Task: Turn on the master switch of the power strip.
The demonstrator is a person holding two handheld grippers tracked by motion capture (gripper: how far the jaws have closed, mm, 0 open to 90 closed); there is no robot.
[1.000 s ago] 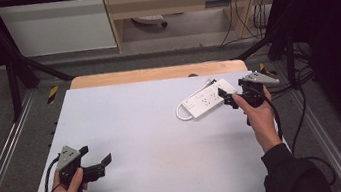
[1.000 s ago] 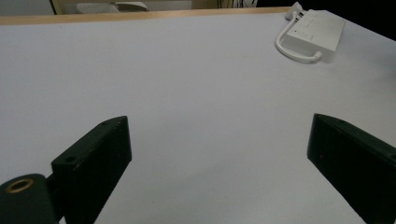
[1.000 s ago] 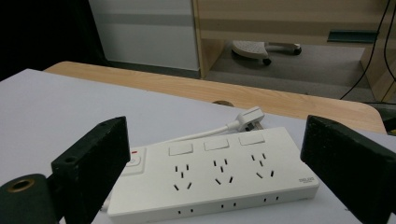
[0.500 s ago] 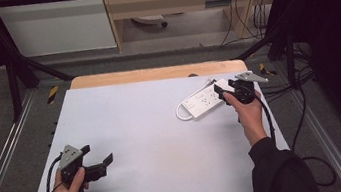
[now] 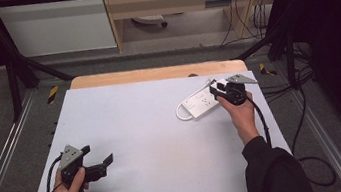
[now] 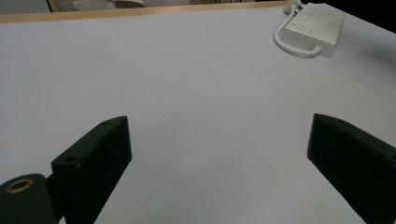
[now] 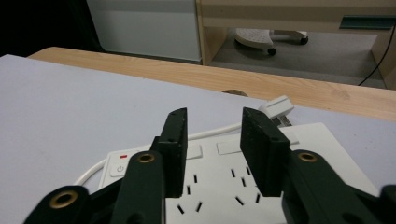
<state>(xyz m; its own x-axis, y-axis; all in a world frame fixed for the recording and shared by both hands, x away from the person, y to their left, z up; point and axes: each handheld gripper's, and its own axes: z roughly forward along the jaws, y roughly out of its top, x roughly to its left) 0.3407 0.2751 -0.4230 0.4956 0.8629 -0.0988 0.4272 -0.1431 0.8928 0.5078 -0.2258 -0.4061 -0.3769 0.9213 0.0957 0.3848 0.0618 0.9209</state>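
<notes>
While the right gripper (image 5: 221, 90), jaws just narrowing on nothing, hovers over the white plastic power strip (image 5: 199, 105) on the grey worktop (image 5: 152, 124), no grasp is made; the left gripper (image 5: 98, 162) waits agape.

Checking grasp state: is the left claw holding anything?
No: the left claw stands wide open over bare white table, with the power strip far off.

Power strip's (image 7: 233, 182) near end behind the right gripper's (image 7: 212, 154) jaws.
</notes>
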